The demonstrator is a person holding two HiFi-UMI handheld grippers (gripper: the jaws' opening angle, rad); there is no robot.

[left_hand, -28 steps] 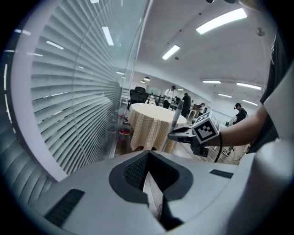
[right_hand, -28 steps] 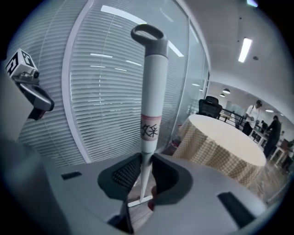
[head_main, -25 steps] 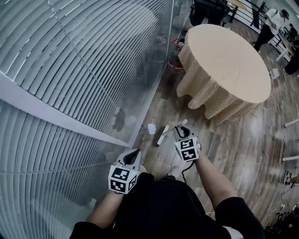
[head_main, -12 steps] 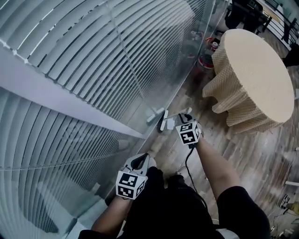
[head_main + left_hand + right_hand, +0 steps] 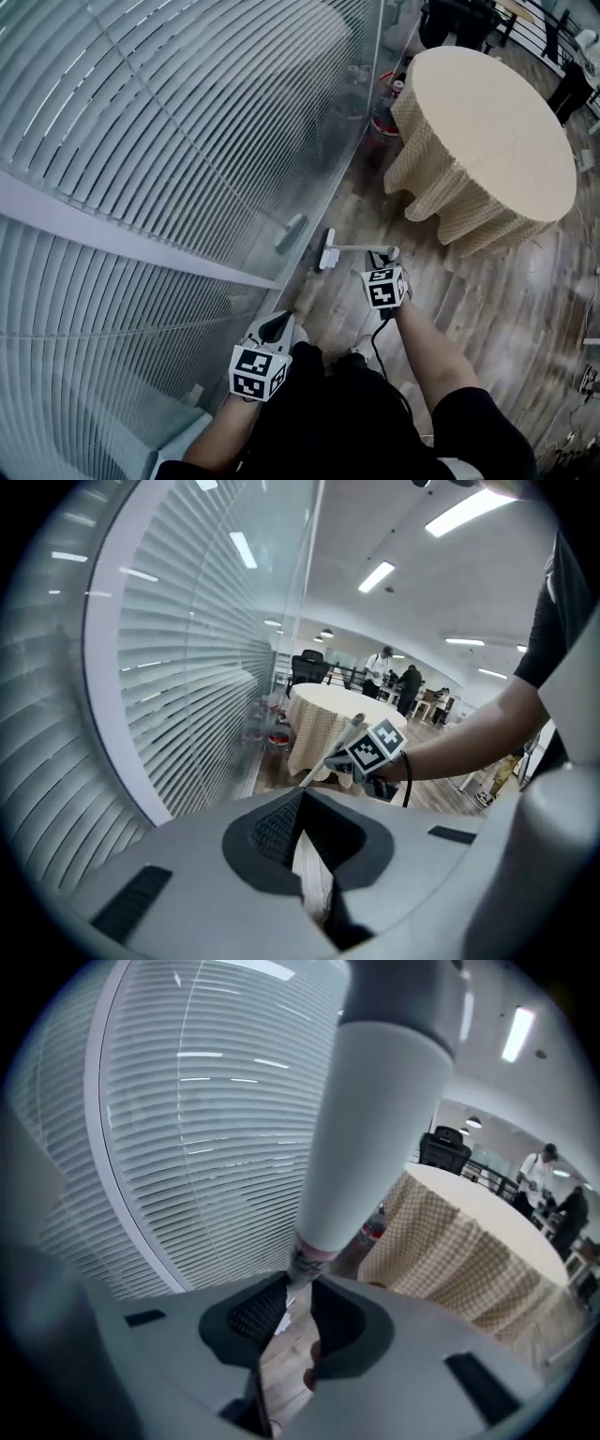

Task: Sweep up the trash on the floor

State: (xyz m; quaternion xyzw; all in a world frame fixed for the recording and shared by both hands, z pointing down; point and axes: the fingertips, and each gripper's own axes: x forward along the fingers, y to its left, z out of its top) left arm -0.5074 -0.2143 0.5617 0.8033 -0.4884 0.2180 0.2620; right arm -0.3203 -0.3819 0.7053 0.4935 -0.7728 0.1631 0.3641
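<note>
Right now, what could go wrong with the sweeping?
1. The broom head sits right by the glass wall, so a hard push could bang the glass.
2. Only the right tongs grip the broom, near the top of its handle. The left tongs hold nothing, so the broom might wobble or slip.
3. The tablecloth hangs low nearby, and a wide swing could snag it.

No legible text or markings
</note>
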